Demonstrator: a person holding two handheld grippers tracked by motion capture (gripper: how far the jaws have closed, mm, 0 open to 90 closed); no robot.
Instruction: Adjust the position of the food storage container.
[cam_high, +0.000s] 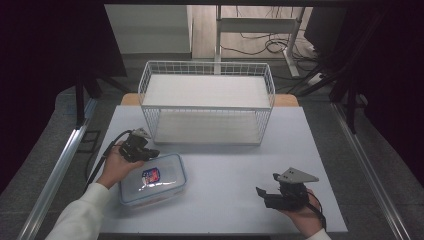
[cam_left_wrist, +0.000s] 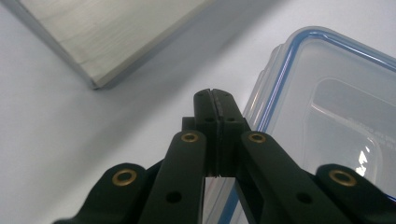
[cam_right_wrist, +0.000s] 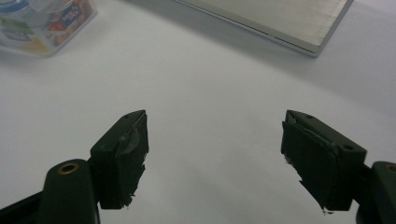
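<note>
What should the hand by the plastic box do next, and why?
Probably open the left gripper and set its jaws over the rim of the plastic box. The jaws are pressed together on nothing, their tips at the box's blue-edged lid, so they can't grip it yet. The right gripper sits open, apart from the box.

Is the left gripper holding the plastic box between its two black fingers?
No. In the left gripper view the left gripper has its jaws pressed together on nothing, beside the lidded plastic box.
</note>
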